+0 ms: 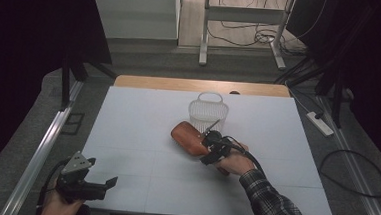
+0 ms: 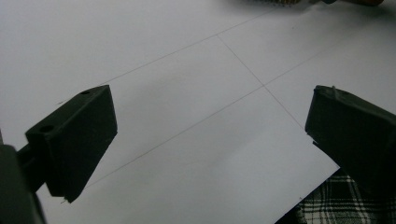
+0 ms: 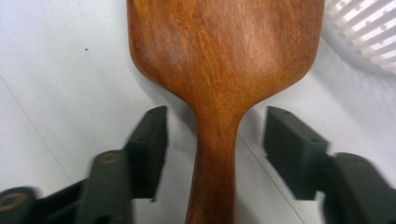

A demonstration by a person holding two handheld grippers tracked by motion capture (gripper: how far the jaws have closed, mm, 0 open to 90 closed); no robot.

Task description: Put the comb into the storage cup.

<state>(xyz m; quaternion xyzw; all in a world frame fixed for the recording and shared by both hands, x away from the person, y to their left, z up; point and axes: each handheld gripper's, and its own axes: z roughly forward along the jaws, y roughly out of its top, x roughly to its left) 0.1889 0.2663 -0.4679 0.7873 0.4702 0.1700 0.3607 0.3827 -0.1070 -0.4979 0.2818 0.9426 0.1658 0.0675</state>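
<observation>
Table (image 1: 127, 133): basket (image 1: 208, 111) toward the far edge, near centre. Brush (image 1: 189, 137) lying just in front of the basket, close beside it. Right gripper (image 1: 211, 148) at the brush's near end, one jaw on each side of its handle. Left gripper (image 1: 101, 184) at the near left corner, well apart.

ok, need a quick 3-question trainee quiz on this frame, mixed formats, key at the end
1. True or false: the right gripper is shut on the wooden brush.
2. Multiple choice: the white basket sits A) beyond the brush, toward the table's far edge; B) beside the left gripper; C) on the floor.
3. Fill in: the left gripper's jaws are ____ over the bare white table.

Key: 1 false, the jaws straddle the handle with gaps on both sides; 2 A; 3 open.
</observation>
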